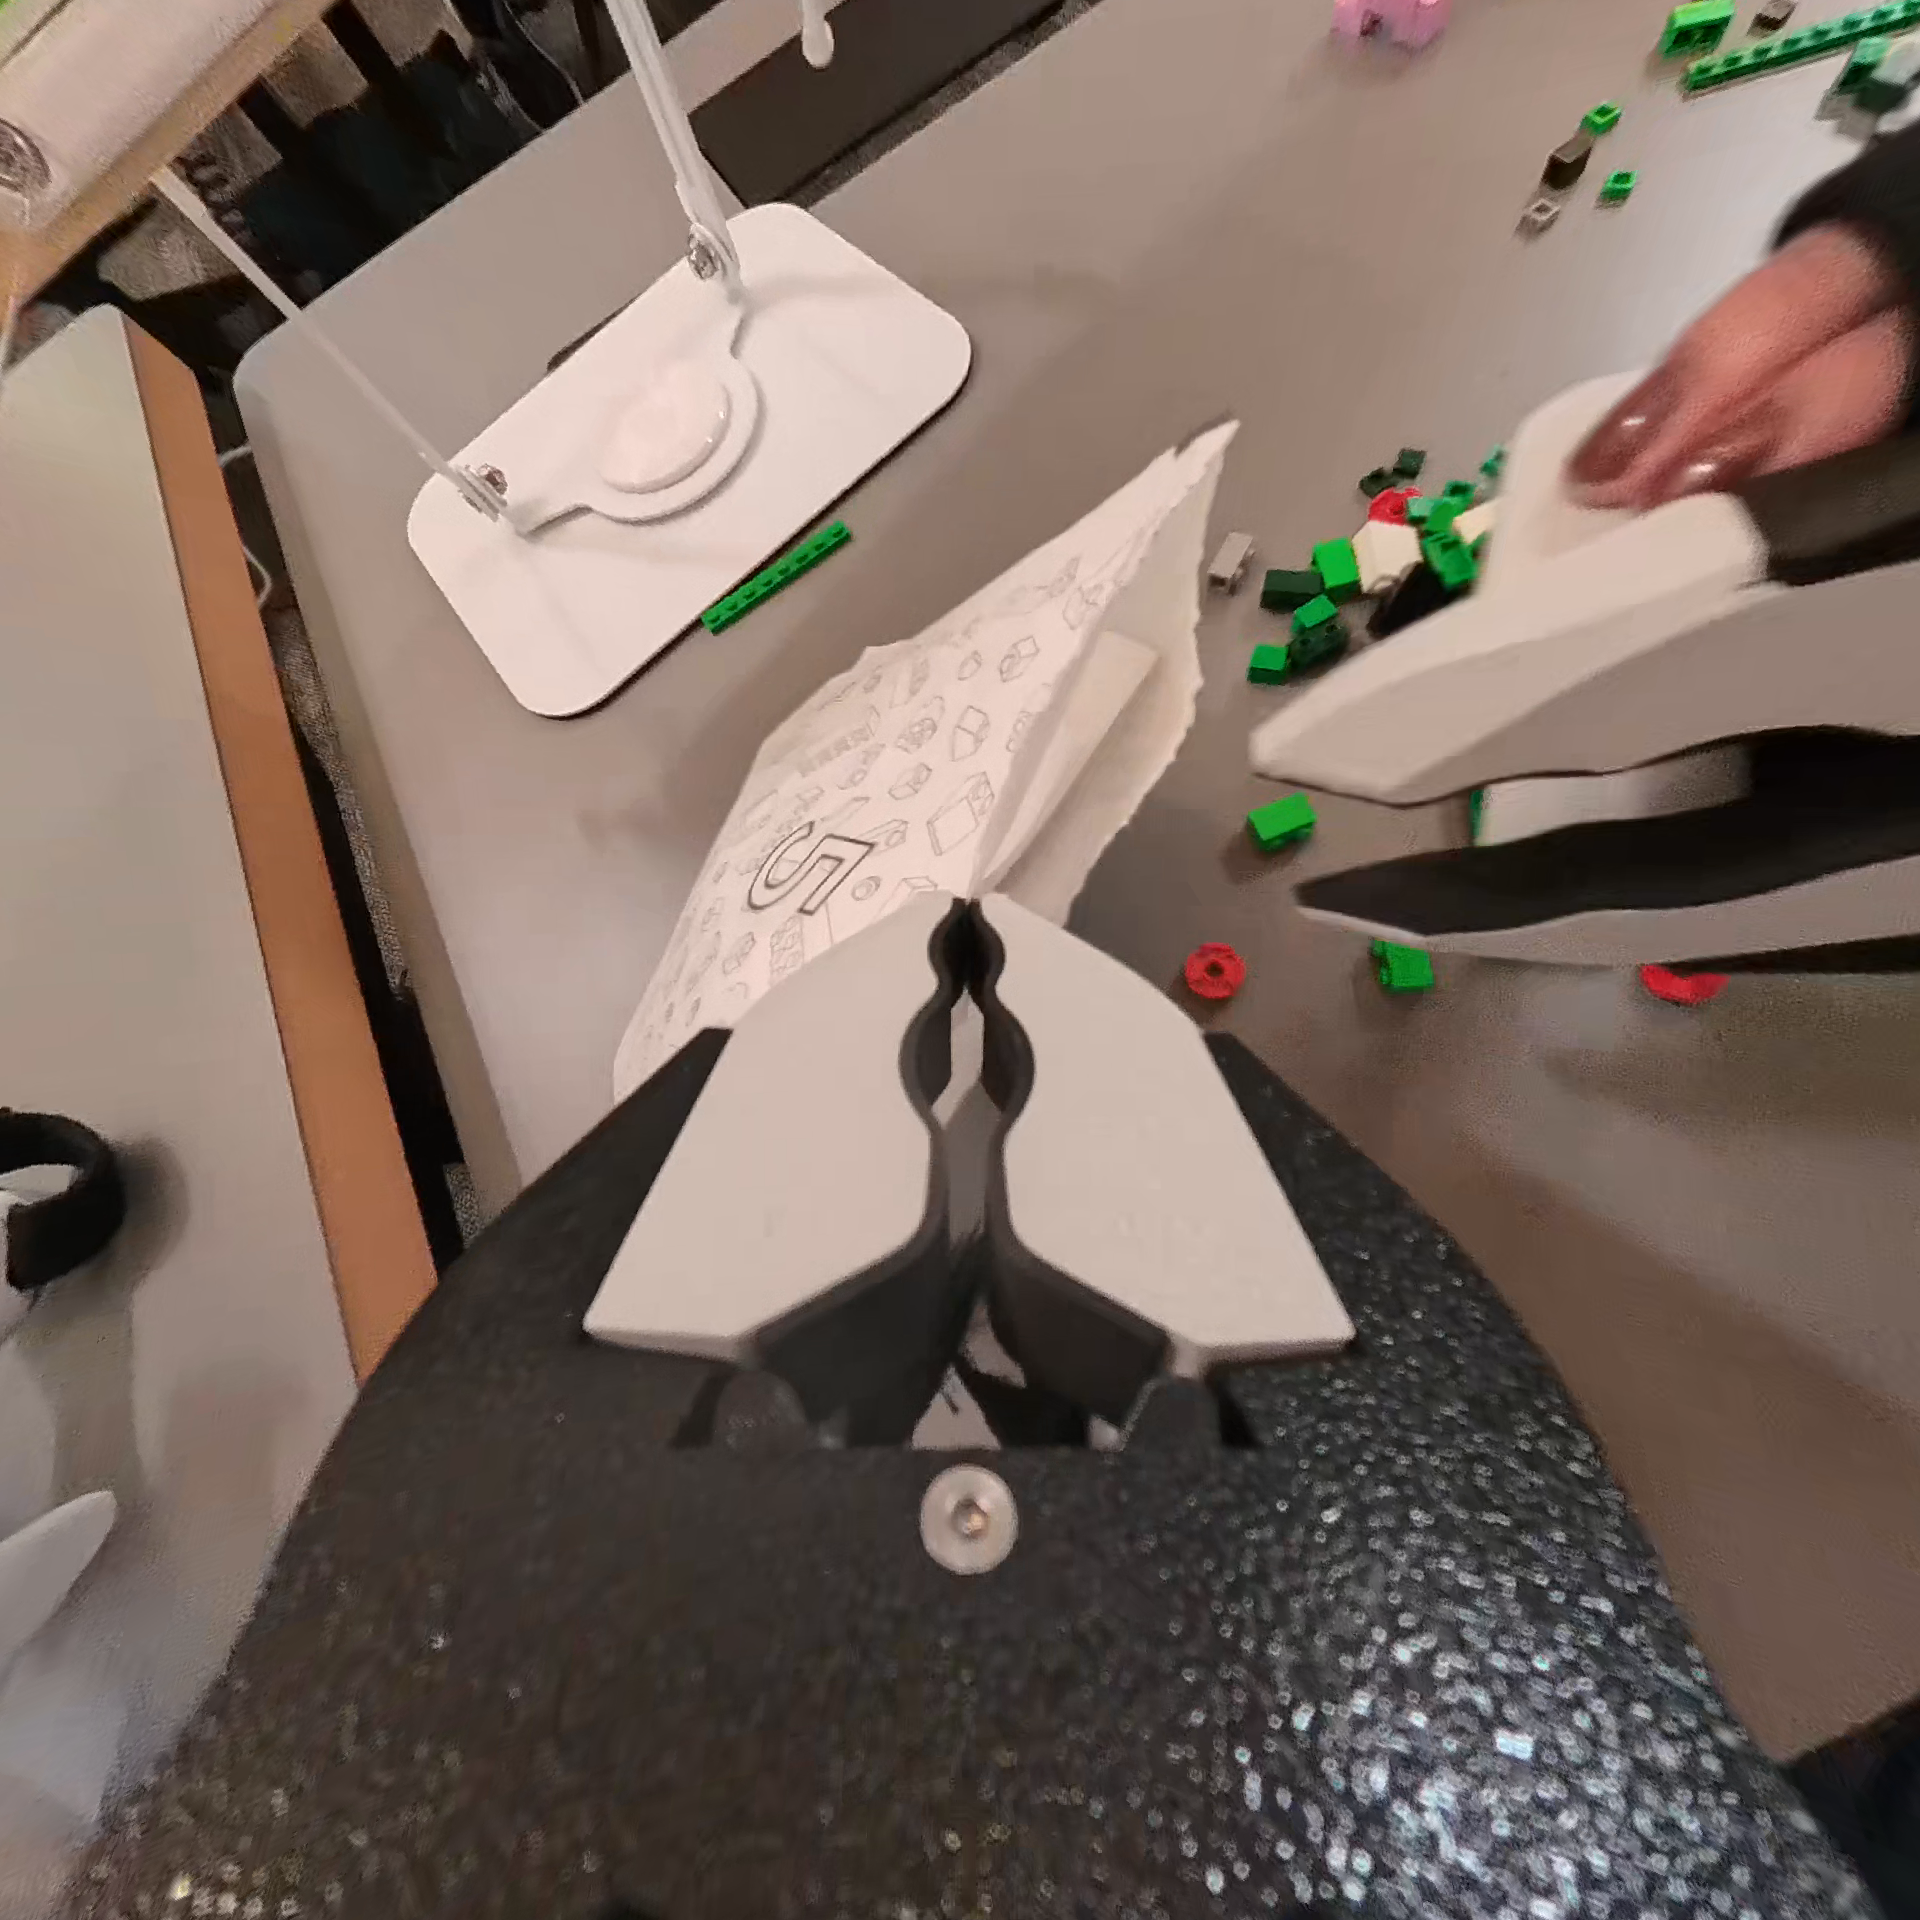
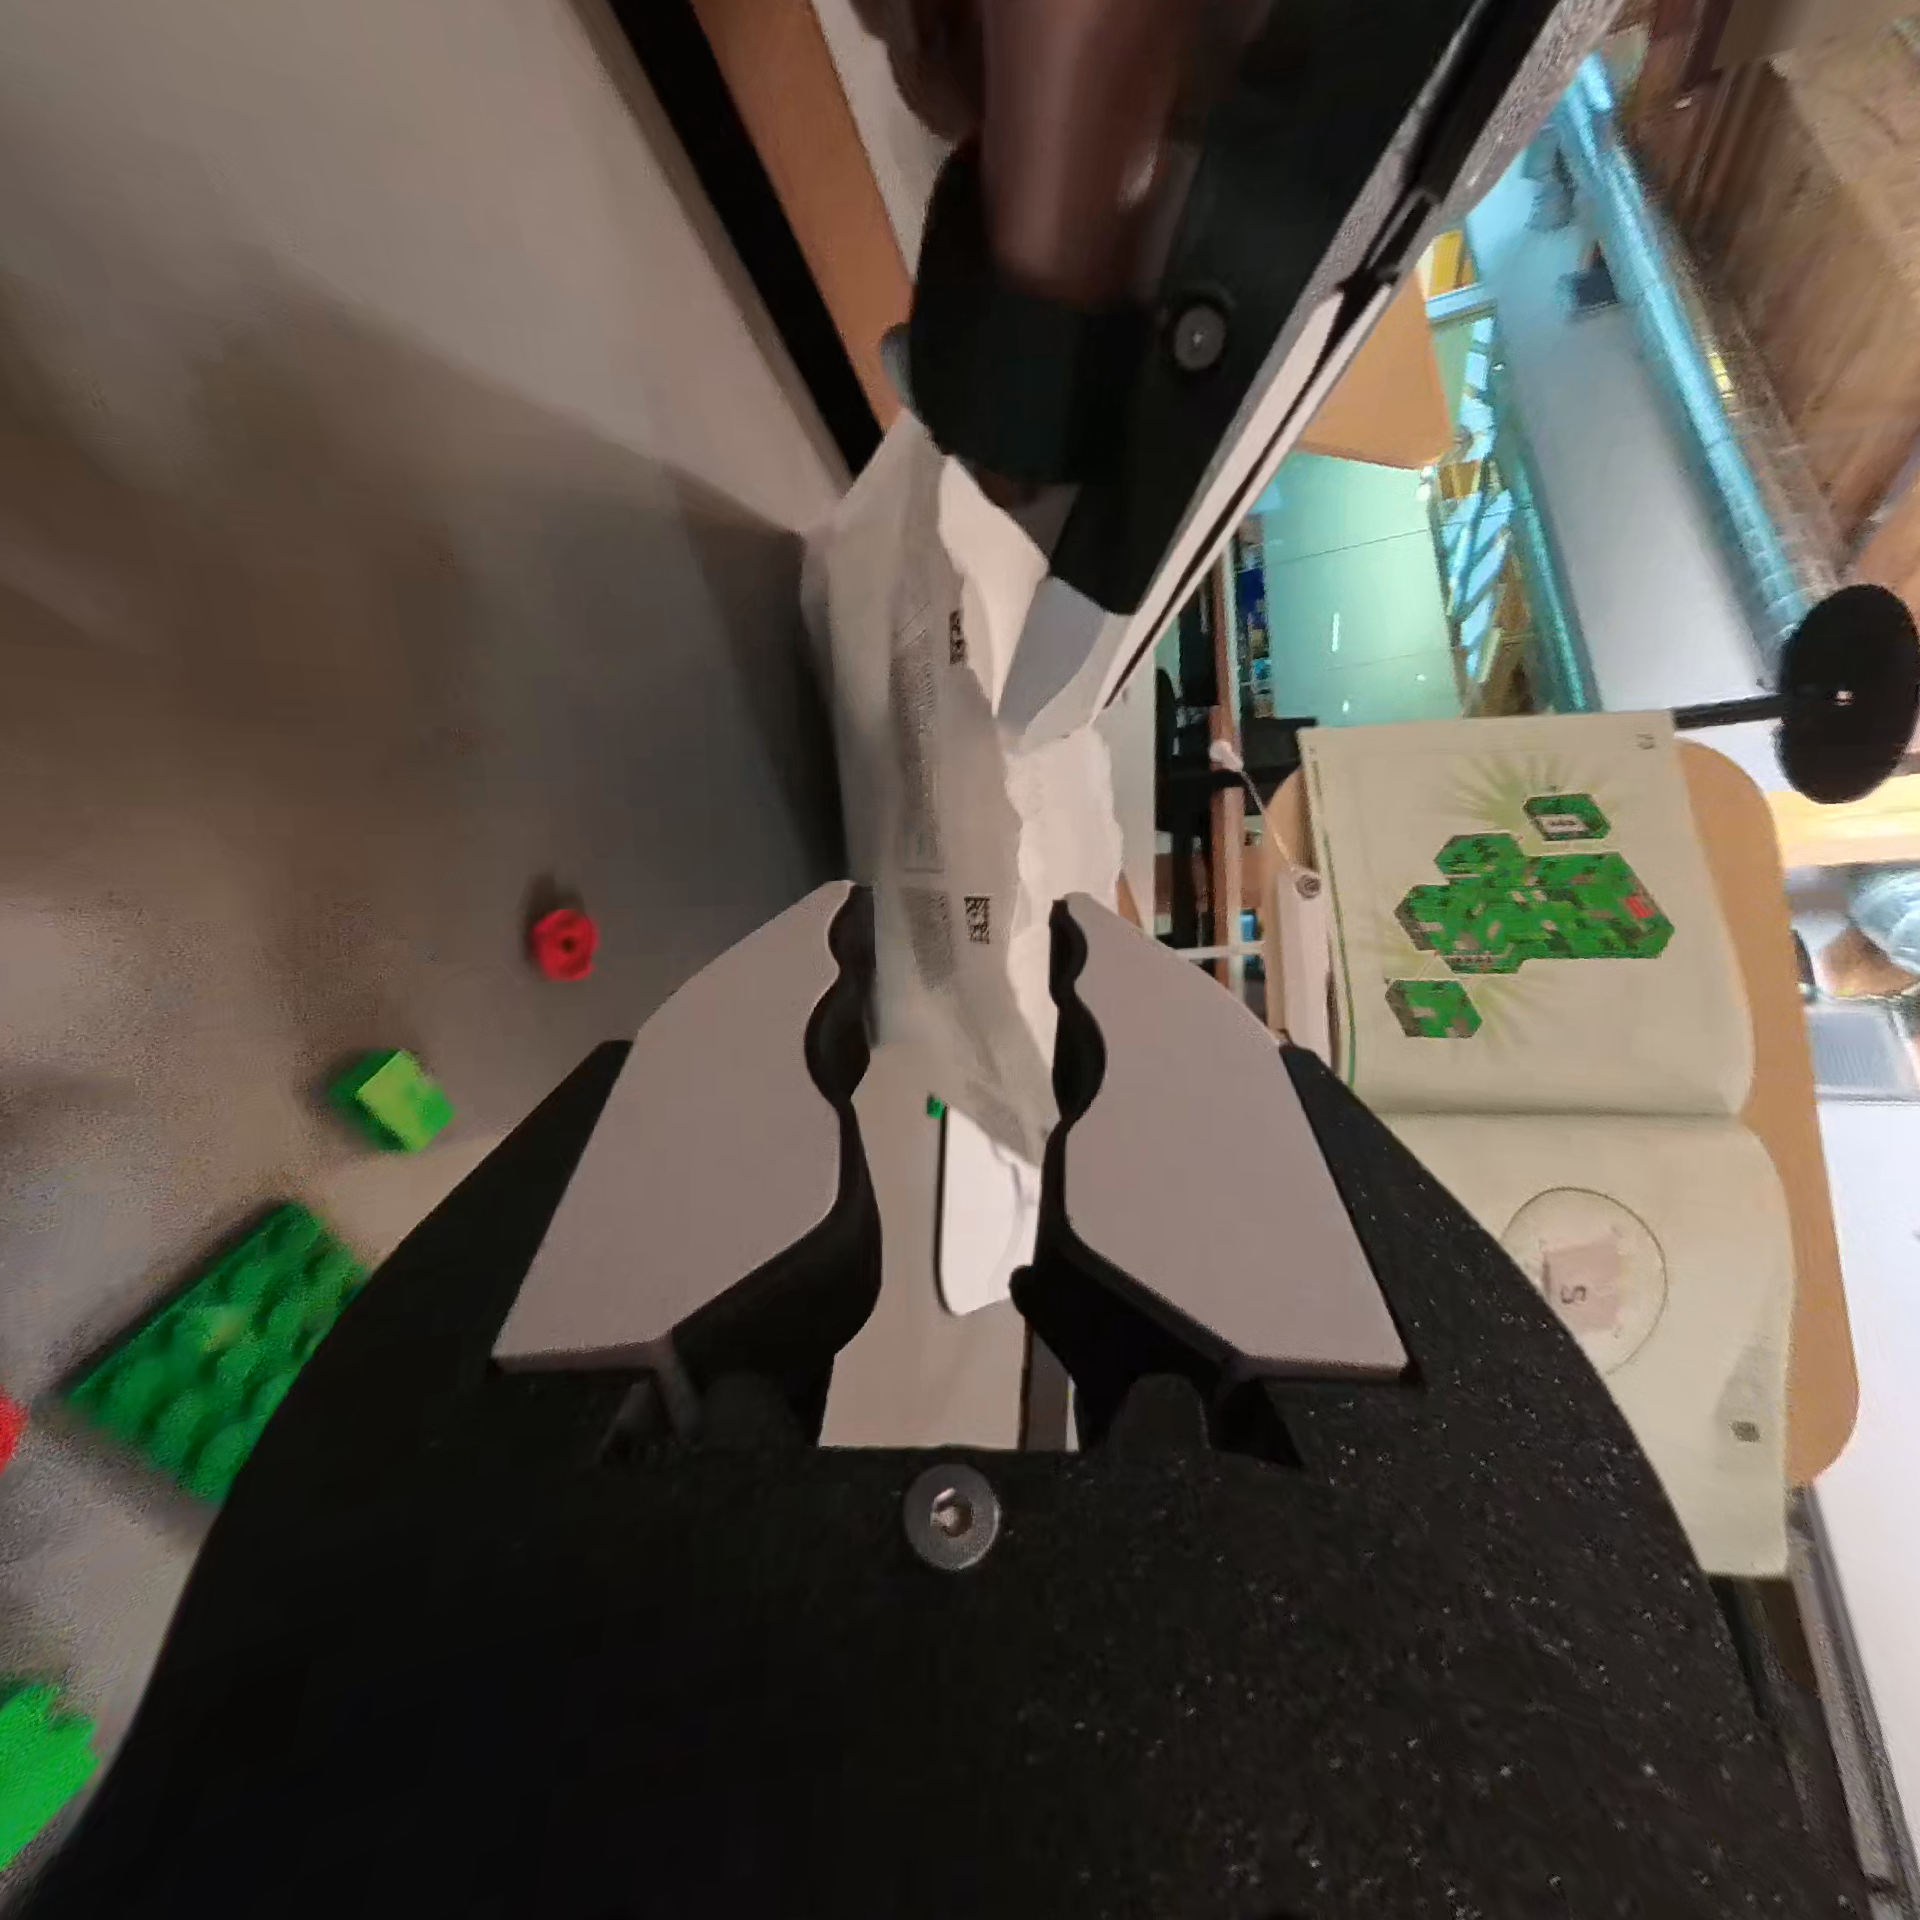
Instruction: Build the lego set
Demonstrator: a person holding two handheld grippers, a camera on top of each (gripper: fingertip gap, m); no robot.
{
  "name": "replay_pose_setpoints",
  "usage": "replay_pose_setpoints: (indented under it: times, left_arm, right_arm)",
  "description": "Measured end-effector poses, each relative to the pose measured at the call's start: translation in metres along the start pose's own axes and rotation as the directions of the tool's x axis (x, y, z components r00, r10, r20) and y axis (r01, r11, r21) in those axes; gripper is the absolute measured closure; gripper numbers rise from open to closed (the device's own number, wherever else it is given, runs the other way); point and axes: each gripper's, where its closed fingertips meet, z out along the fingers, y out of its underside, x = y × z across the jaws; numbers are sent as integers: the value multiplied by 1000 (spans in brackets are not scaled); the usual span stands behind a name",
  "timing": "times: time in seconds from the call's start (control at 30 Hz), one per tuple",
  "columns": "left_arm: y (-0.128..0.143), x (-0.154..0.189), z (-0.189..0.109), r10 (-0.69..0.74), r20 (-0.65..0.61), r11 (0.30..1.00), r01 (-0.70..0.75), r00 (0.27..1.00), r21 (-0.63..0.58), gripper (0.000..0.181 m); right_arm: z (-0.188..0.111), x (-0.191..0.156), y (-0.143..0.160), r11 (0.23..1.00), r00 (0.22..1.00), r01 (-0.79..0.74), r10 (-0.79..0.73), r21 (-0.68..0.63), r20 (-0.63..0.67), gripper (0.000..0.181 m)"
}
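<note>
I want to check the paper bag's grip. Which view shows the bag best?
The left wrist view: the paper bag shows whole, its torn top open, pinched at the bottom by the shut left hand-held gripper. The right wrist view shows only a blurred edge-on strip.

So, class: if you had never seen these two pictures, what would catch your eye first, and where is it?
First, the torn white paper bag, pinched at its edge by the shut left gripper above the grey table. Next, the open right gripper reaching in from the right, with bright green and red bricks scattered behind it.
</note>
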Motion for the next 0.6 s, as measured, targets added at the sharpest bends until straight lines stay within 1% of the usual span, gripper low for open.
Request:
replay_pose_setpoints:
  times: [0.07,0.13,0.17,0.23,0.3,0.37,0.47,0.53,0.6]
  left_arm:
    - [1,3,-3,8,-19,1000,-8,1000,-2,181]
    - [0,6,-4,3,-44,1000,-3,999,7,181]
    - [-1,8,-5,2,-59,1000,-1,998,15,181]
    - [-4,9,-6,-1,-81,999,4,997,34,181]
    - [-6,2,-8,-9,-42,998,11,999,54,181]
    - [-11,-13,-11,-25,41,995,21,999,98,181]
    - [-18,-30,-20,-41,141,987,19,989,157,181]
    - [-20,-37,-24,-21,205,987,-13,979,160,181]
    - [-20,-37,-23,8,223,989,-41,975,145,181]
  right_arm:
    - [7,6,-4,1000,1000,-8,8,7,-26,149]
    - [11,3,-4,1000,1000,-1,1,-13,-8,151]
    - [14,3,0,999,1000,14,-14,-43,-11,156]
    - [20,0,12,990,998,60,-61,-127,-8,173]
    - [21,-7,13,989,996,82,-80,-123,25,181]
    - [19,-16,9,992,994,97,-93,-79,53,181]
    - [13,-26,0,980,977,199,-200,19,73,181]
    - [10,-30,-2,963,961,260,-265,69,76,181]
    - [10,-27,1,960,959,268,-273,78,77,181]
